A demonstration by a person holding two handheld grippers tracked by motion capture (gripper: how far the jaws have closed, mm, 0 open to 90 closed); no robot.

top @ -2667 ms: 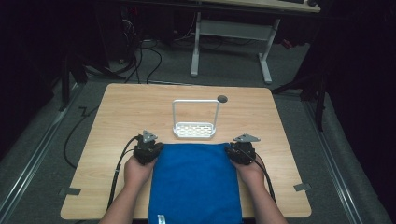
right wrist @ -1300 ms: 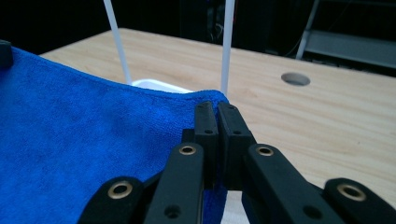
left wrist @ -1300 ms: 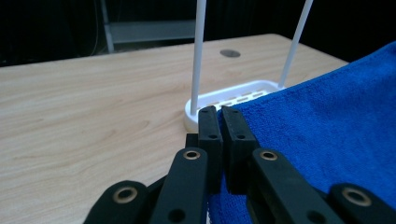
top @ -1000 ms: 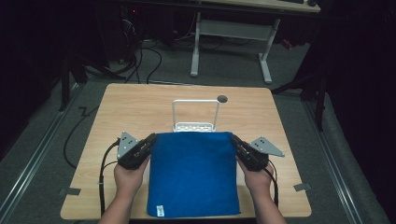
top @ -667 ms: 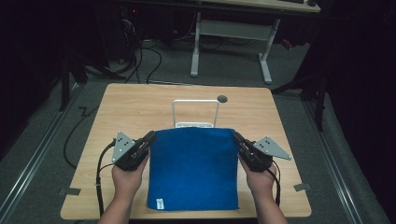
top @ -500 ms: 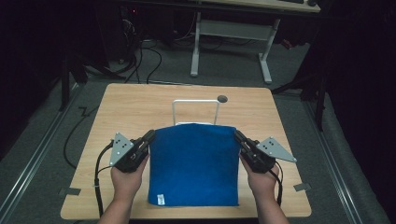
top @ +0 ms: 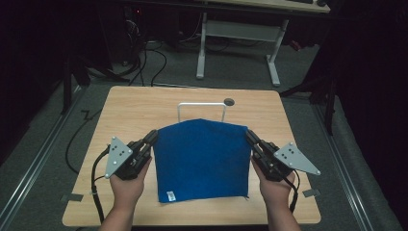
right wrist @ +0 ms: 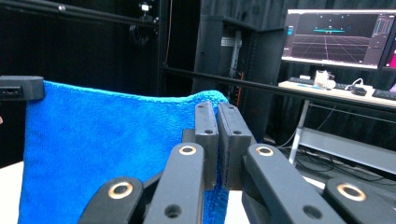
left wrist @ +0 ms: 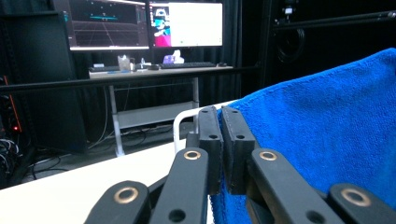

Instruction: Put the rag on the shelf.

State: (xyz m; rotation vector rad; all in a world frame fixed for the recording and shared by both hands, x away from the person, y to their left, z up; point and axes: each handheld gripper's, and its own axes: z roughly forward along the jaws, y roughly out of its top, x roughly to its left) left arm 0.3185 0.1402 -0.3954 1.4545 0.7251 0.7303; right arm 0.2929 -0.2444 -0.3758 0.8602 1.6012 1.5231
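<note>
We pinch the blue towel [top: 201, 159] between us: left gripper [top: 153, 136] clamps its left corner, right gripper [top: 249, 135] its right corner.

White wire rack [top: 201, 111] (table [top: 134, 110] centre)

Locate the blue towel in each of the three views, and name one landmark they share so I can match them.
High view: the blue towel hangs mid-table, held up at its top corners between the two grippers.
Left gripper view: it fills the right side, its edge clamped in the jaws.
Right gripper view: it spreads across the left, its corner clamped in the jaws.
Shared landmark: the white-legged desk beyond the table.
</note>
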